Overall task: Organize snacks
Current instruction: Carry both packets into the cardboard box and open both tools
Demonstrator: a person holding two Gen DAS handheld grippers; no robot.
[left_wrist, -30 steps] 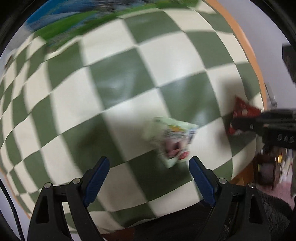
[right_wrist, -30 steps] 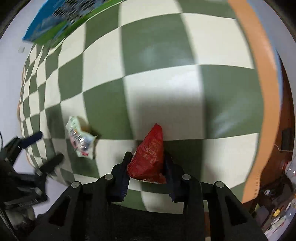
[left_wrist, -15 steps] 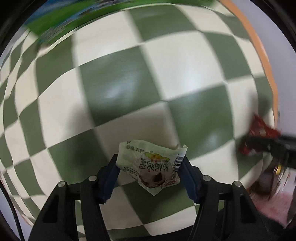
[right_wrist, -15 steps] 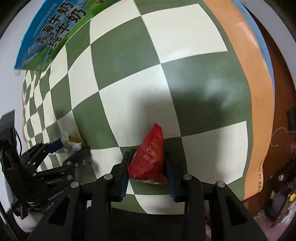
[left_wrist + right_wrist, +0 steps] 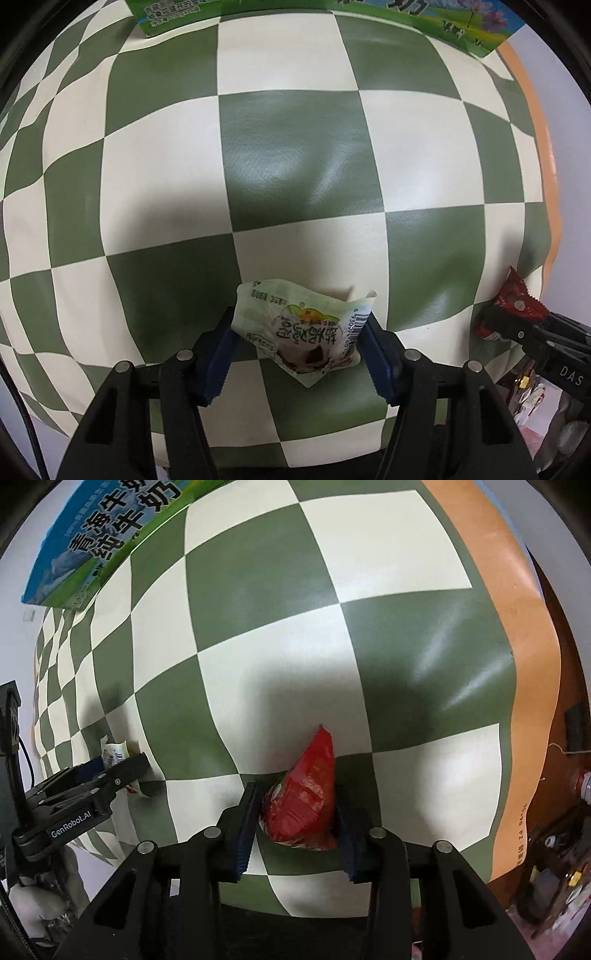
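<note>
A pale green snack packet (image 5: 299,328) with a barcode and dark print sits between the blue pads of my left gripper (image 5: 301,345), which is shut on it just above the checkered cloth. In the right wrist view, my right gripper (image 5: 295,814) is shut on a red snack packet (image 5: 304,794), its pointed end sticking up past the pads. The red packet (image 5: 511,301) also shows at the right edge of the left wrist view, and the pale packet (image 5: 114,755) peeks out from the left gripper at the left of the right wrist view.
A green and cream checkered cloth (image 5: 295,155) covers the table (image 5: 517,635), whose orange edge runs down the right. A blue and green milk carton box (image 5: 99,535) stands at the far side of the cloth. Clutter lies on the floor at the lower right.
My left gripper came down over the pale green packet and closed on it; a second ago its jaws stood wide above the packet. The right gripper kept hold of the red packet.
</note>
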